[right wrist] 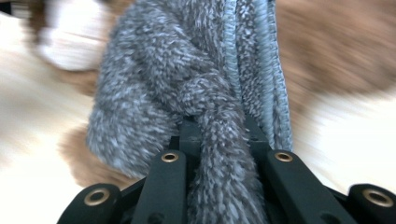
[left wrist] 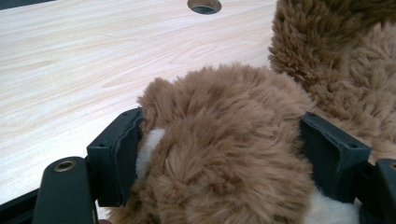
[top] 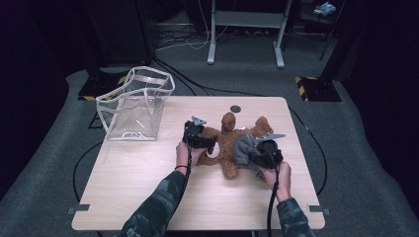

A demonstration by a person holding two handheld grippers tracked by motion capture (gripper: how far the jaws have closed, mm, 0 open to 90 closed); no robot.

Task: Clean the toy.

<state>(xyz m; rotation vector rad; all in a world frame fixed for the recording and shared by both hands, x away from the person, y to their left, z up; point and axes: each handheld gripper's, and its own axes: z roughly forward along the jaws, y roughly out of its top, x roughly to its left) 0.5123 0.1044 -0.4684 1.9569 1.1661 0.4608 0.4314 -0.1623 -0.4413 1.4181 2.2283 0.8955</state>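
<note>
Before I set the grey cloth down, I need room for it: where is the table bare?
Bare wood runs along the table's near edge, below the clear bag, and along the far edge around the round hole. The middle is crowded: the brown plush toy lies there, with the grey cloth against it.

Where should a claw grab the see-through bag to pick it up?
Probably the top rim of the clear bag, coming straight down from above. It stands upright and open on the table, with a stiff white-edged rim and a strap across the mouth. Its slick, flat walls would likely slip or buckle if squeezed from the side.
</note>
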